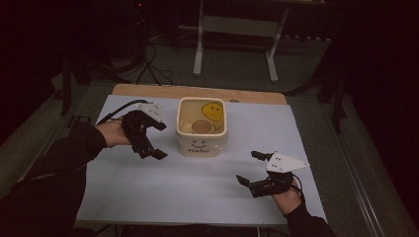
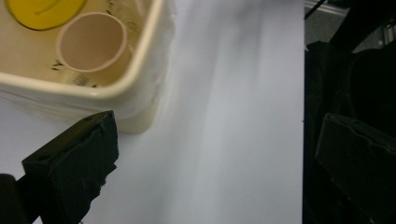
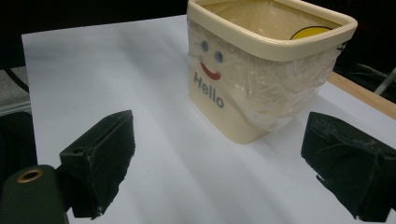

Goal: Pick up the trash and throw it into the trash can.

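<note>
Both tongs, left (image 1: 159,140) and right (image 1: 249,168), gape wide and empty, apparently clear of the cream tub (image 1: 201,127).

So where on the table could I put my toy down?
The white sheet is bare in front of the cream bin, between the left hand-held gripper and the right hand-held gripper, and to the bin's right. It is tight between the left hand-held gripper and the bin.
</note>
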Action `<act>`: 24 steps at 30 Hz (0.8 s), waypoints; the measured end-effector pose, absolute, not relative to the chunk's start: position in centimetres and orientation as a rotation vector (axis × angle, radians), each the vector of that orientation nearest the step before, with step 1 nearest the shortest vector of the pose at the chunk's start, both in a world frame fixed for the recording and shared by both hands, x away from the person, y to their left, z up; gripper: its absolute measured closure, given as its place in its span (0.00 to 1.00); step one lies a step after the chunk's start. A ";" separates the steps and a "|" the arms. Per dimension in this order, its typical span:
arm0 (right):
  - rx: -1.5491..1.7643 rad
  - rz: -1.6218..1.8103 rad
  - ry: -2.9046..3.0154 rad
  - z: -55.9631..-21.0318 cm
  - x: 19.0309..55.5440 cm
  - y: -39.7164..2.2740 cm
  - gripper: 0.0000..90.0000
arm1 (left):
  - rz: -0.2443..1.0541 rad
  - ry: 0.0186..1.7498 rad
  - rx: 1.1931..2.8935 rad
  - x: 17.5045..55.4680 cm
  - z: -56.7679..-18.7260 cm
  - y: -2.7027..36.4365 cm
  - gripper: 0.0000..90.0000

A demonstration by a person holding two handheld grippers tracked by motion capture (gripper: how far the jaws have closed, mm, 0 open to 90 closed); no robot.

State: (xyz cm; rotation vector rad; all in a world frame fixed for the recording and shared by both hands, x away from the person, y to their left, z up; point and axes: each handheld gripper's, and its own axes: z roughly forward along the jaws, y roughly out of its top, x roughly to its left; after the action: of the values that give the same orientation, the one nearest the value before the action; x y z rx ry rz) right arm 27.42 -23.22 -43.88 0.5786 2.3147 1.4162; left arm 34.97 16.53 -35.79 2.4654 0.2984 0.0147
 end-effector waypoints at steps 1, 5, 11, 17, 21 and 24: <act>0.582 1.417 2.316 -43.9 27.4 -23.2 0.11 | 0.004 0.301 2.447 34.6 -36.2 16.6 0.00; 0.583 1.415 2.315 -43.9 27.4 -23.2 0.11 | -0.010 0.320 2.425 33.9 -37.5 17.0 0.00; 0.583 1.417 2.316 -43.9 27.4 -23.2 0.11 | -0.036 0.346 2.383 32.8 -39.9 17.3 0.00; 0.587 1.420 2.316 -43.9 27.5 -23.2 0.11 | -0.032 0.374 2.337 31.8 -41.6 17.4 0.00; 0.586 1.418 2.317 -44.0 27.5 -23.2 0.11 | -0.035 0.401 2.307 30.9 -43.3 17.5 0.00; 0.586 1.414 2.320 -44.0 27.5 -23.2 0.11 | -0.065 0.392 2.296 30.5 -44.3 17.6 0.00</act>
State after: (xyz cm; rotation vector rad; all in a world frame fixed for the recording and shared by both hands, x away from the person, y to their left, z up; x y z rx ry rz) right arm 27.49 -23.17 -43.98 0.5857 2.3196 1.4141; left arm 30.51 17.56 -44.26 2.2961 0.3924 -0.0649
